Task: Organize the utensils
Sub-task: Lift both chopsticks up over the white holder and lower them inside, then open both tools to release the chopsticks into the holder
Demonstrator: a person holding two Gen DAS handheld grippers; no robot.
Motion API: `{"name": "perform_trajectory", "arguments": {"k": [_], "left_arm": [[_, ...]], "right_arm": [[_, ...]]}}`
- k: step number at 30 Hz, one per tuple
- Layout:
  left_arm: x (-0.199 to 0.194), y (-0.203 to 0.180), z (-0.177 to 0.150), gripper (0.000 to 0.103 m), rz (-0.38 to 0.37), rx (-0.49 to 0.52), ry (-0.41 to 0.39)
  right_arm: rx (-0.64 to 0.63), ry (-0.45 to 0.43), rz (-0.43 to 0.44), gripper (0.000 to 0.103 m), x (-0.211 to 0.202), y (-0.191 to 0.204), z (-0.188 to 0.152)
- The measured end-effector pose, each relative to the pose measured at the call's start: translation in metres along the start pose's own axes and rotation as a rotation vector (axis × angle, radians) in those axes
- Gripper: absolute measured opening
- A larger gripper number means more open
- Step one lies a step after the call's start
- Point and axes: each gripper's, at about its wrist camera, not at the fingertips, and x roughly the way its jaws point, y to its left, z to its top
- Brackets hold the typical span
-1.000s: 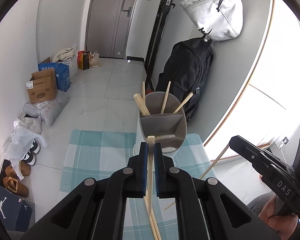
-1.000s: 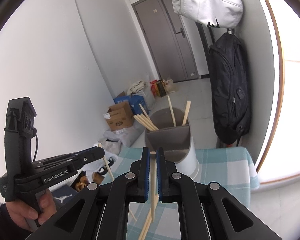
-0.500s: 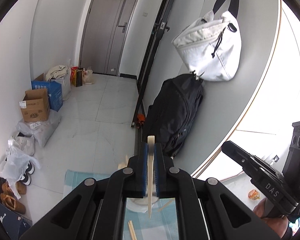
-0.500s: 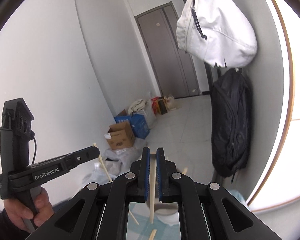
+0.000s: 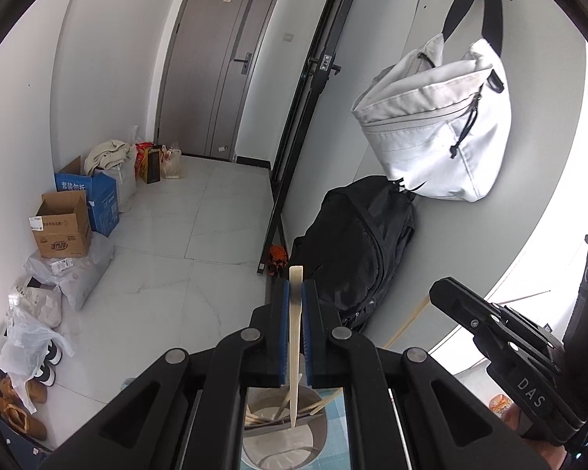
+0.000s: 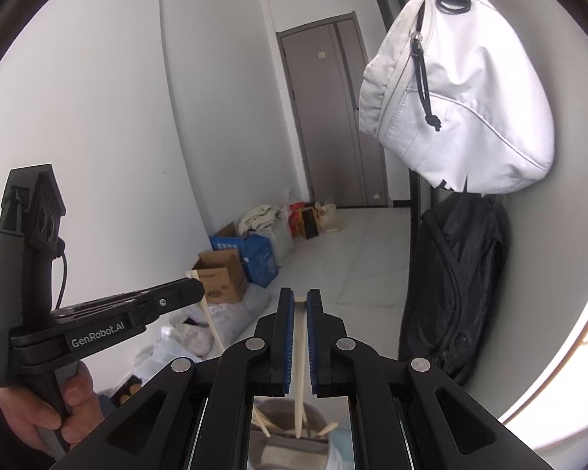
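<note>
Hanging upright, one chopstick (image 5: 295, 337) clamped in left gripper (image 5: 295, 293), another chopstick (image 6: 300, 352) clamped in right gripper (image 6: 300, 297), utensil holder (image 5: 282, 431) below both

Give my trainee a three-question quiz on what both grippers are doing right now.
1. True or false: the left gripper is open.
2. What does the right gripper hold?
A. spoon
B. chopstick
C. fork
3. Fill in: below both grippers stands a grey ____ with chopsticks in it.

Key:
1. False; it is shut on a chopstick.
2. B, a chopstick.
3. Holder.
</note>
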Motion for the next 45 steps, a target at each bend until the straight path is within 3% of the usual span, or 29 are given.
{"name": "perform_trajectory", "arguments": {"k": [15, 24, 29, 33, 35, 38, 42, 45], "left_arm": [[0.042, 0.019, -0.023, 0.002, 0.022, -0.006, 0.083], [0.044, 0.017, -0.031, 0.002, -0.041, 0.03, 0.149], [0.044, 0.023, -0.031, 0.004, -0.096, -0.014, 0.219], [0.035, 0.026, -0.029, 0.008, -0.093, -0.025, 0.212], [0.029, 0.026, -0.029, 0.015, -0.086, -0.023, 0.205], [0.021, 0.026, -0.029, 0.028, -0.064, -0.025, 0.184], [0.008, 0.024, -0.03, 0.04, -0.025, -0.021, 0.152], [0.001, 0.022, -0.032, 0.052, 0.015, -0.022, 0.142]], "right_arm": [[0.018, 0.077, 0.018, 0.006, 0.052, -0.017, -0.028], [0.004, 0.137, 0.05, 0.006, 0.069, -0.012, -0.05], [0.031, 0.157, 0.083, 0.008, 0.07, -0.012, -0.058], [0.088, 0.155, 0.101, 0.01, 0.061, -0.018, -0.062], [0.112, 0.148, 0.095, 0.013, 0.054, -0.022, -0.063], [0.145, 0.138, 0.09, 0.028, 0.045, -0.025, -0.064], [0.151, 0.125, 0.081, 0.033, 0.032, -0.022, -0.063], [0.146, 0.105, 0.068, 0.052, 0.02, -0.016, -0.06]]}}
